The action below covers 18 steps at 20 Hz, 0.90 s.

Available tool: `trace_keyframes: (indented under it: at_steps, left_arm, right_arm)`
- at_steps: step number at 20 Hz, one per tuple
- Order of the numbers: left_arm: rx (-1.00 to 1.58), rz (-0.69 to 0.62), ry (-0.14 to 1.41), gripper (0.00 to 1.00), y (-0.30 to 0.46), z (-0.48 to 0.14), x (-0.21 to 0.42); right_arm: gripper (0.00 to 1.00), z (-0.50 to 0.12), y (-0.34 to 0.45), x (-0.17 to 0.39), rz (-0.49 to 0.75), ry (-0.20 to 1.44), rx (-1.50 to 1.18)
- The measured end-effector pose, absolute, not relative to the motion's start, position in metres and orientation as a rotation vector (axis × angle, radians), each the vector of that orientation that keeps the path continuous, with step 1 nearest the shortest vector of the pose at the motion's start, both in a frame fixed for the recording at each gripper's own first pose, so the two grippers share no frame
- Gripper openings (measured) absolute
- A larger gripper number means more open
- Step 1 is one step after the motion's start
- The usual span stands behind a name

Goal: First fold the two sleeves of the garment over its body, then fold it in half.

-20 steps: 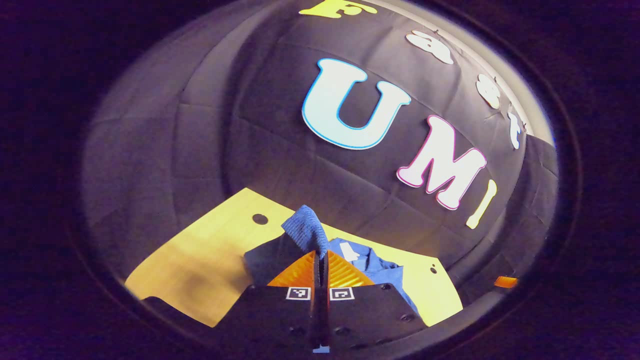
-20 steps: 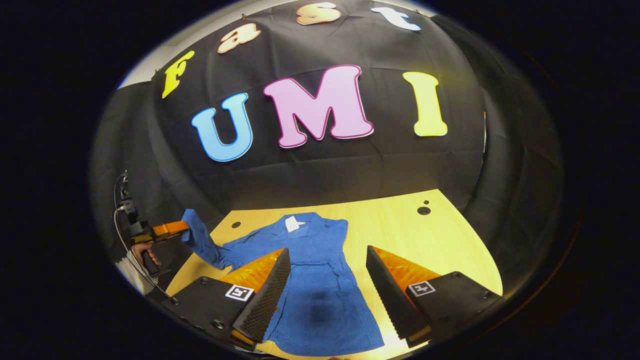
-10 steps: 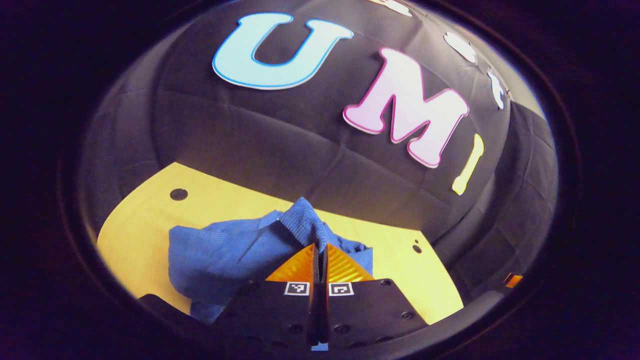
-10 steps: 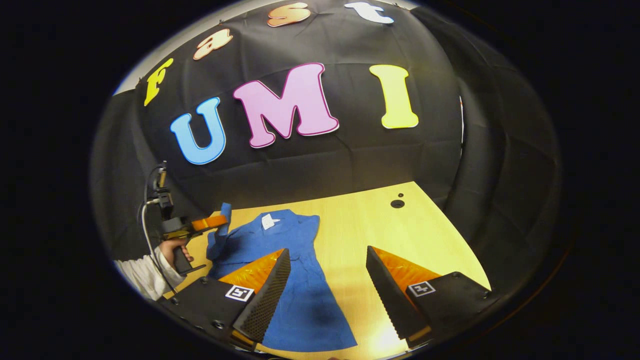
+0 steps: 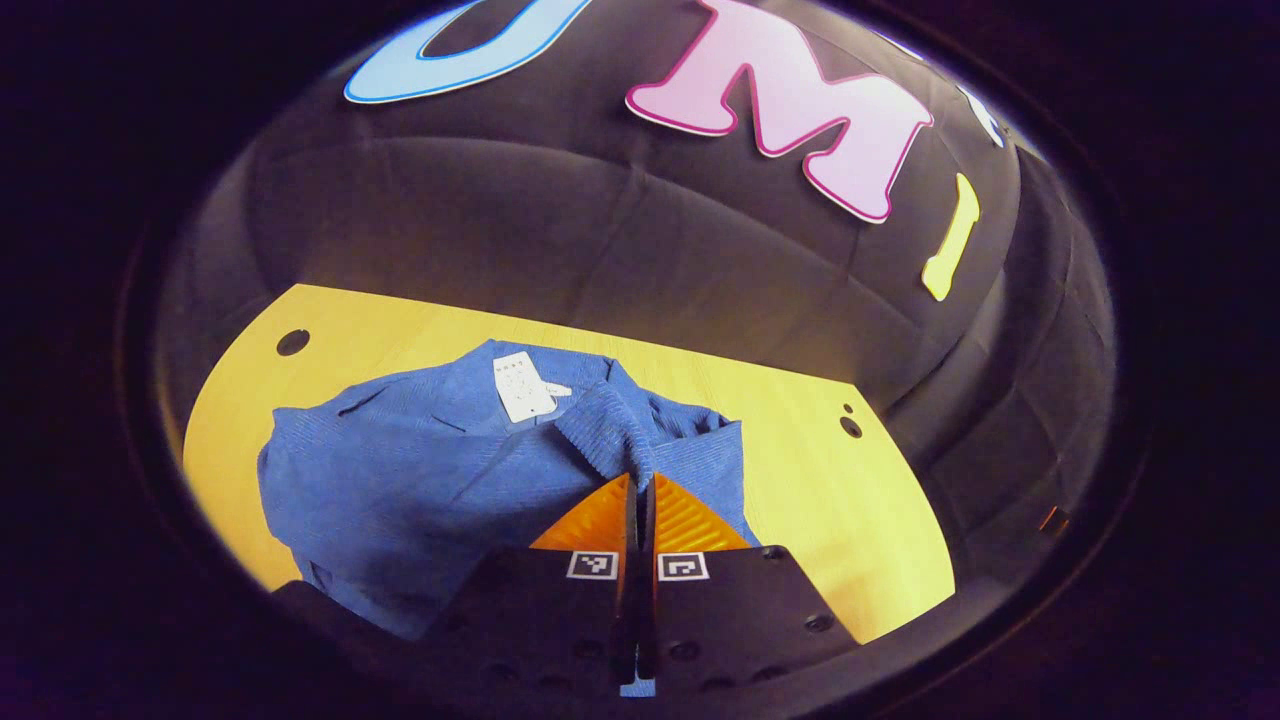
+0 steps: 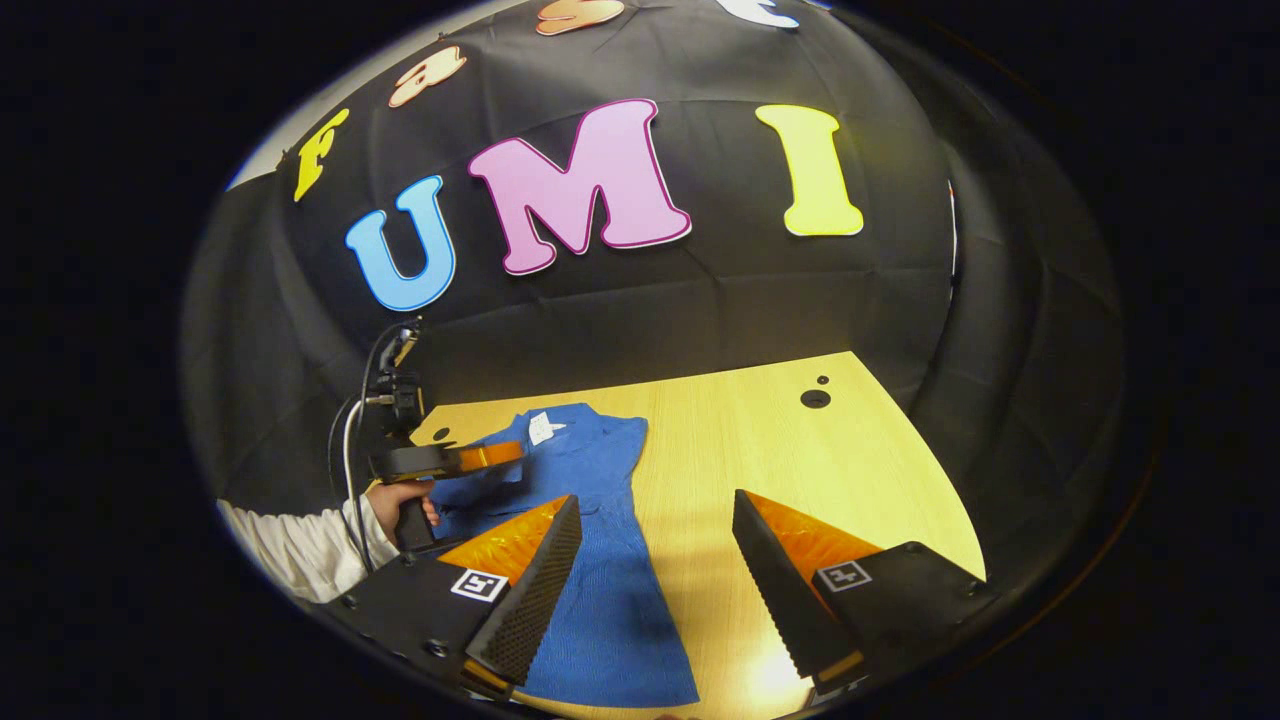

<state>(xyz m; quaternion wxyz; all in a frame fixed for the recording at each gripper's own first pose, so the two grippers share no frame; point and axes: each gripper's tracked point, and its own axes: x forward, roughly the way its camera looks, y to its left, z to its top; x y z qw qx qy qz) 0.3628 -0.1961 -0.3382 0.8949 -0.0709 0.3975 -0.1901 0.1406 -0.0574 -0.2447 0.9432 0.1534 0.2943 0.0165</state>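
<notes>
Left gripper [image 5: 641,480] pinched tight on blue garment [image 5: 420,470] sleeve cuff [image 5: 610,430] over its body, right gripper [image 6: 655,520] wide open, holding nothing, above wooden table [image 6: 800,460]

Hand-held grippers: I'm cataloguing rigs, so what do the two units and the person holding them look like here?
The right hand-held gripper has two wedge-shaped fingers on black bodies, each body bearing a small square black-and-white marker. The left hand-held gripper has the same black body and a pair of markers; from the right gripper view it has a black pistol handle, a camera mast on top and looping cables. The hand holding it emerges from a white sleeve.
</notes>
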Motion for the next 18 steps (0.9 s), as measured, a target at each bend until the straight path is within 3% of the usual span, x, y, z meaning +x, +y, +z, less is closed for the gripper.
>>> trace_keyframes:
  at_steps: [5,8,13,18]
  left_arm:
    - [-0.226,-0.555,0.860,0.02,-0.232,-0.344,0.347]
    - [-0.266,-0.588,0.829,0.89,-0.245,-0.334,0.346]
    - [-0.214,-0.561,0.795,0.85,-0.210,-0.310,0.333]
    - [-0.158,-0.453,0.785,0.84,-0.119,-0.290,0.272]
  right_arm:
    - [0.96,-0.260,-0.062,0.138,0.023,0.635,0.323]
    - [0.96,-0.266,-0.060,0.137,0.025,0.651,0.326]
    - [0.96,-0.275,-0.045,0.137,0.046,0.670,0.316]
    - [0.96,-0.304,-0.025,0.118,0.071,0.754,0.314]
